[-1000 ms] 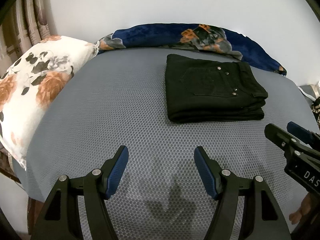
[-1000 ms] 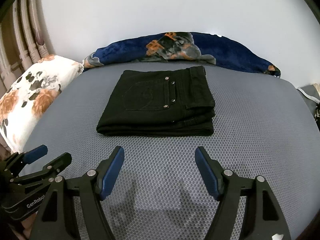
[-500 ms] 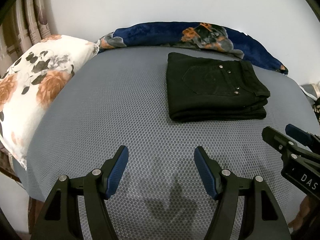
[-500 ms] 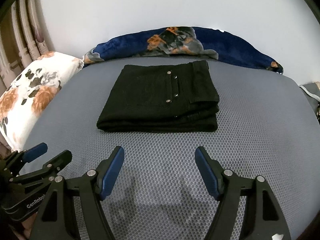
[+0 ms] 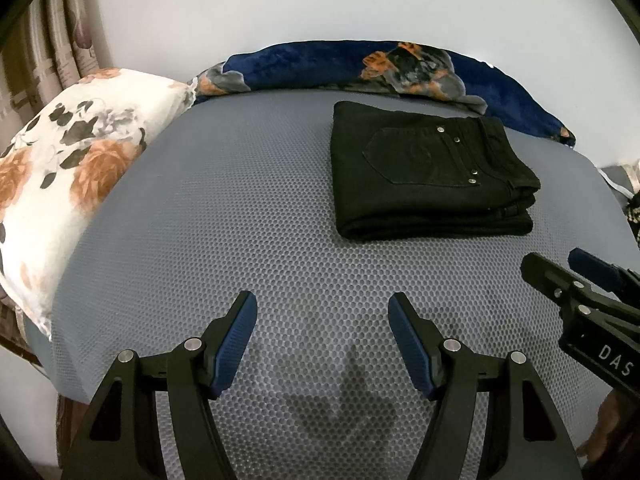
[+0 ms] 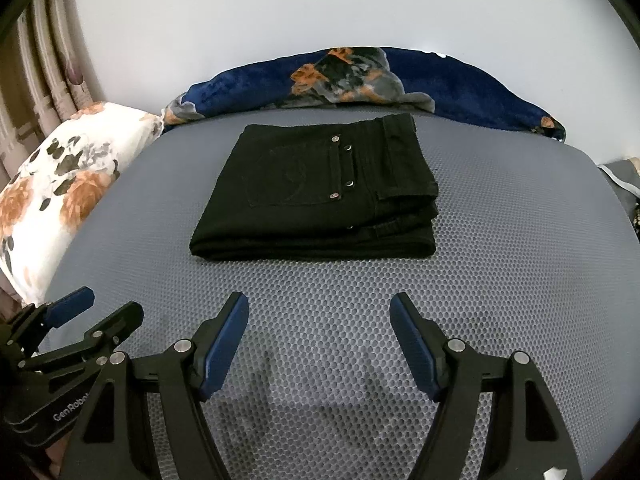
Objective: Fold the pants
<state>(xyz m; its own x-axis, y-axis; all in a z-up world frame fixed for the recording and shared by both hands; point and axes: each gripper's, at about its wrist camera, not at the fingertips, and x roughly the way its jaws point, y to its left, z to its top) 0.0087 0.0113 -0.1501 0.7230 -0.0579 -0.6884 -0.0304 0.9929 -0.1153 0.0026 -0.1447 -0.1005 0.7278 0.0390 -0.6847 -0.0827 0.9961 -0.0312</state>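
Observation:
Black pants lie folded into a compact rectangle on the grey mesh bed surface, back pocket and rivets facing up. In the right wrist view the pants lie straight ahead. My left gripper is open and empty, near the bed's front edge, left of and well short of the pants. My right gripper is open and empty, in front of the pants. Each gripper shows at the edge of the other's view: the right one, the left one.
A white floral pillow lies at the left edge of the bed. A dark blue floral blanket runs along the far edge against the white wall. Curtains hang at the far left.
Both grippers have drifted slightly back and up from the bed; the pants look a little farther off. The pants have not moved. Both grippers stay open.

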